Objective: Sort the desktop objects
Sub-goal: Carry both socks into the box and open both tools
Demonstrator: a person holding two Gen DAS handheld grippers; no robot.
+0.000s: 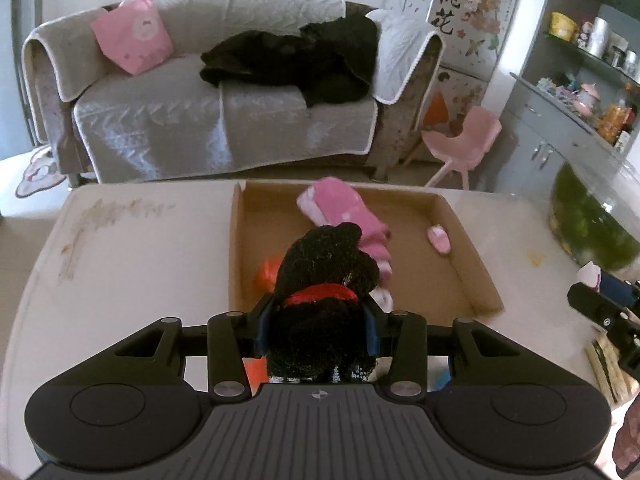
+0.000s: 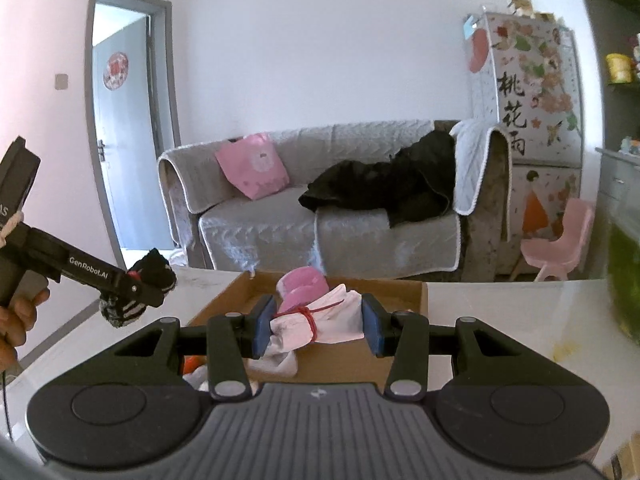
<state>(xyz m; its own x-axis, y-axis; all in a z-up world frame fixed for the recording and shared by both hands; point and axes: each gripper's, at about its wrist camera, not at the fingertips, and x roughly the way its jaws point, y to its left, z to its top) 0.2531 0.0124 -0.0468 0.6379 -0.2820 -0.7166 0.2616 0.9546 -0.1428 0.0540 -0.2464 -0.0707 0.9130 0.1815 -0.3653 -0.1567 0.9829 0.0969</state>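
Between the blue pads of the left gripper [image 1: 316, 326] a black sock bundle [image 1: 326, 268] tied with a red band is clamped, its long axis running away from the camera toward the cardboard box [image 1: 472, 248] on the white table [image 1: 140, 264]. A pale pink sock bundle [image 2: 320, 318], bound with red string, is gripped crosswise by the right gripper [image 2: 318, 328], partly closed on it, above the box's near edge. Pink socks [image 1: 340, 204] lie inside the box.
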